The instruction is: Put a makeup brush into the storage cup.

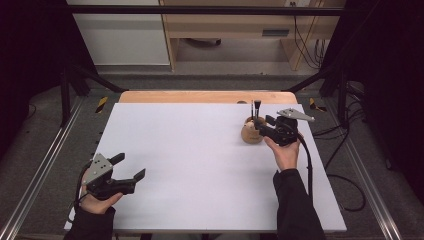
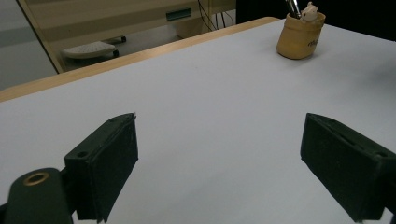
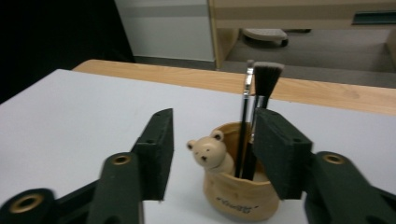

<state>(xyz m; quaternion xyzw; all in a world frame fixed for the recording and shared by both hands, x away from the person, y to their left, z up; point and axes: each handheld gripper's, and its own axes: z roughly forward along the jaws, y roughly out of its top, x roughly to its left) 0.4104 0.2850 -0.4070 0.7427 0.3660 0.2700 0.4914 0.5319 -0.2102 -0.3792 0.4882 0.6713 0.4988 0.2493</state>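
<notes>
Jaws wide on left gripper (image 1: 129, 167) — right gripper (image 3: 212, 154) straddles brush pot (image 3: 240, 198).

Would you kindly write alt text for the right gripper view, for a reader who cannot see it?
The right gripper is open, its two black jaws on either side of a tan holder with a small bear figure at its rim. Two brushes stand upright in the holder, which sits on a white table with a wooden far edge.

The person is wearing dark long sleeves (image 1: 295, 207), gripping black plastic two-jaw grippers (image 1: 125, 172) (grey three-cornered plates (image 1: 296, 114) on top), black cables (image 1: 306, 165) trailing.
</notes>
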